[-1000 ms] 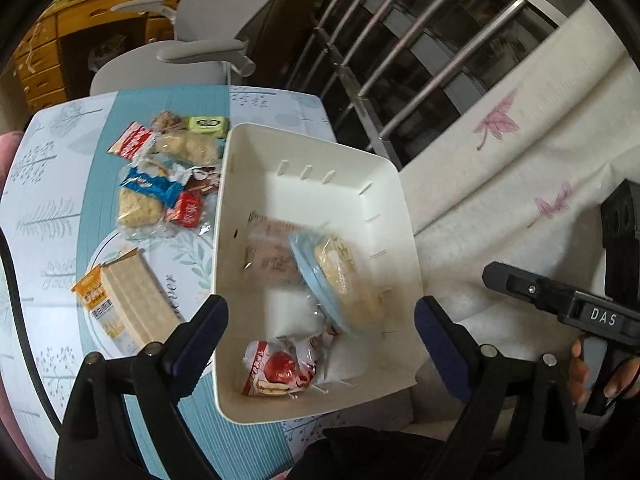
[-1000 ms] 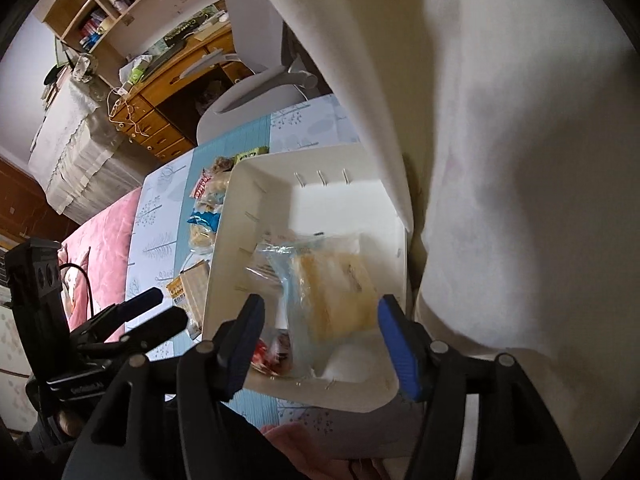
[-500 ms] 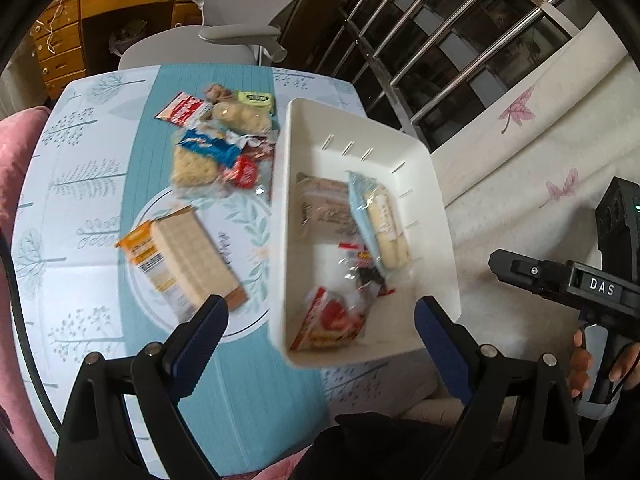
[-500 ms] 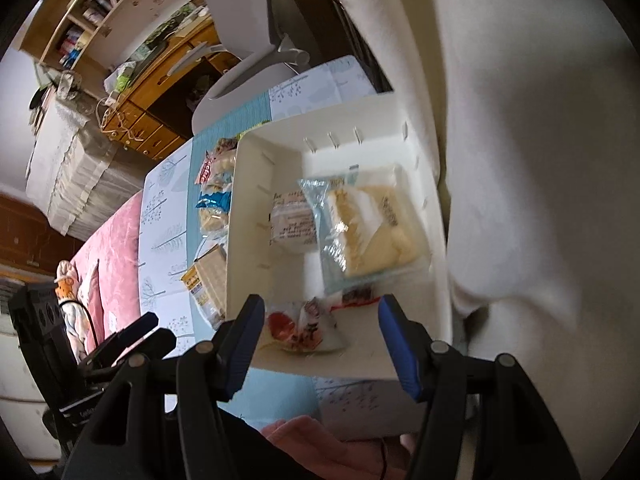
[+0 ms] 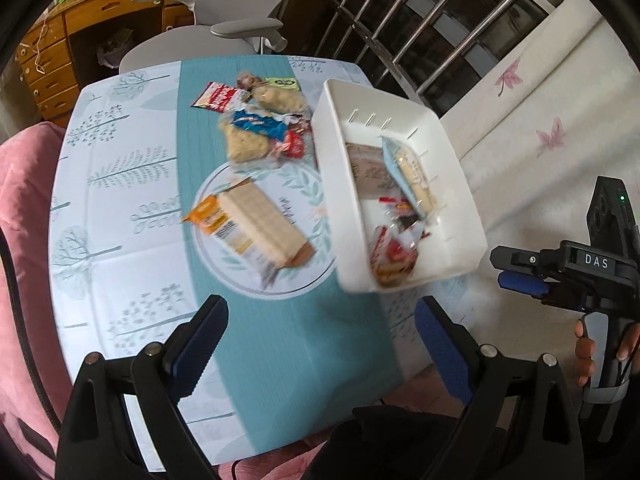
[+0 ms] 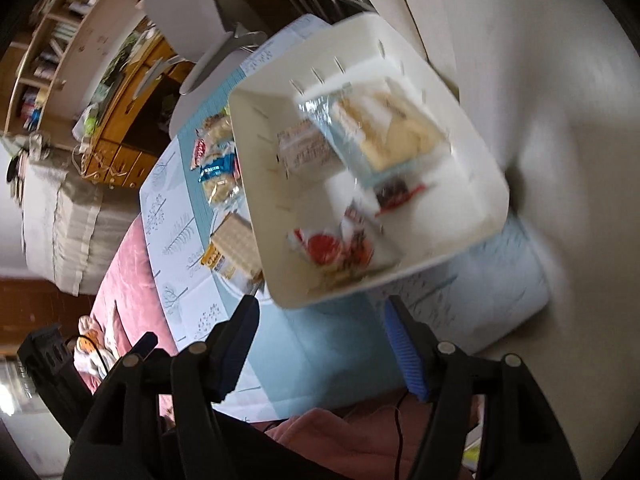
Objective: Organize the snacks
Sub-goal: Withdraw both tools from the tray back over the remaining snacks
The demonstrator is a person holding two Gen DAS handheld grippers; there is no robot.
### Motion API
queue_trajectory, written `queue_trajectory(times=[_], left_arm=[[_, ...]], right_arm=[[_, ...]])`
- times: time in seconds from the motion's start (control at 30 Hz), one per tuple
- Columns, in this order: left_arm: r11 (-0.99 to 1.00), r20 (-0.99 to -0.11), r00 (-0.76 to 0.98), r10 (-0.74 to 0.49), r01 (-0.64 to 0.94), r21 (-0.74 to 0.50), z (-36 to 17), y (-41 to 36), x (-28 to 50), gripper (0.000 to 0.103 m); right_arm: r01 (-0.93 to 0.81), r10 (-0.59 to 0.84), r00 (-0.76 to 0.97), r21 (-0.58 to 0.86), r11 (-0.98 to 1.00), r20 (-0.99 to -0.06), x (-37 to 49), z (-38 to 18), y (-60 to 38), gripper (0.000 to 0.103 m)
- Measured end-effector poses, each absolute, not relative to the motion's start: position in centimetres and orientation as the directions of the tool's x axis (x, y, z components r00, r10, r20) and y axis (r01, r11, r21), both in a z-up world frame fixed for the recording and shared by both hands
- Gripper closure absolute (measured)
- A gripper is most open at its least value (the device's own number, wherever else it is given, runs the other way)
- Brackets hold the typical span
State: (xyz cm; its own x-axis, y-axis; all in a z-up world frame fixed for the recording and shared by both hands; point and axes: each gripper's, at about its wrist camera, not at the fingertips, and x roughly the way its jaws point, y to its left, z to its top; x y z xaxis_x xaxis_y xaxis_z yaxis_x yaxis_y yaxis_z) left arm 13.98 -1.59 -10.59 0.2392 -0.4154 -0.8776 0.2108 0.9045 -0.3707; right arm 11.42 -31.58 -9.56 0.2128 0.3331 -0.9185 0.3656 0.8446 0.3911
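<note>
- While both tools hang above the near edge of the counter (image 5: 120,184), covered in a pale blue tree-print cloth with a teal centre strip, neither touches a snack.
- Left tool (image 5: 320,344): blue-padded jaws spread wide, nothing between them.
- Right tool (image 6: 320,340): jaws apart and just opening further, empty; only teal cloth shows in the gap.
- White rectangular plastic bin (image 5: 460,184) sits at the counter's right edge, beside a cream butterfly-print curtain (image 5: 540,120); its long axis runs from the near side to the far side.
- In the bin: a clear bag of pale biscuits with blue trim (image 6: 384,136), a white wrapped bun (image 6: 308,152), and red-and-white small packets (image 6: 332,248) at the near end.
- Long beige cracker pack with orange label (image 5: 256,224) lies left of the bin on a printed circle, its axis diagonal, orange end pointing far-left.
- Loose pile of small wrapped snacks (image 5: 260,120) lies beyond it, near the far edge.
</note>
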Motion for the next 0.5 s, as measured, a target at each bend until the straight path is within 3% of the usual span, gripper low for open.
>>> queue_trajectory(times=[0.13,0.5], left_arm=[[0.907,-0.891,0.218,-0.399,0.240,-0.347,-10.9,1.0,13.2,0.009],[0.918,-0.930,0.172,-0.326,0.294,-0.267,-12.3,6.1,13.8,0.009]], right_arm=[[0.410,0.337,0.221,0.401,0.819,-0.915,9.8,-10.3,-29.5,0.033],[0.490,0.368,0.236,0.437,0.755,-0.899,6.4,-14.1,-23.2,0.032]])
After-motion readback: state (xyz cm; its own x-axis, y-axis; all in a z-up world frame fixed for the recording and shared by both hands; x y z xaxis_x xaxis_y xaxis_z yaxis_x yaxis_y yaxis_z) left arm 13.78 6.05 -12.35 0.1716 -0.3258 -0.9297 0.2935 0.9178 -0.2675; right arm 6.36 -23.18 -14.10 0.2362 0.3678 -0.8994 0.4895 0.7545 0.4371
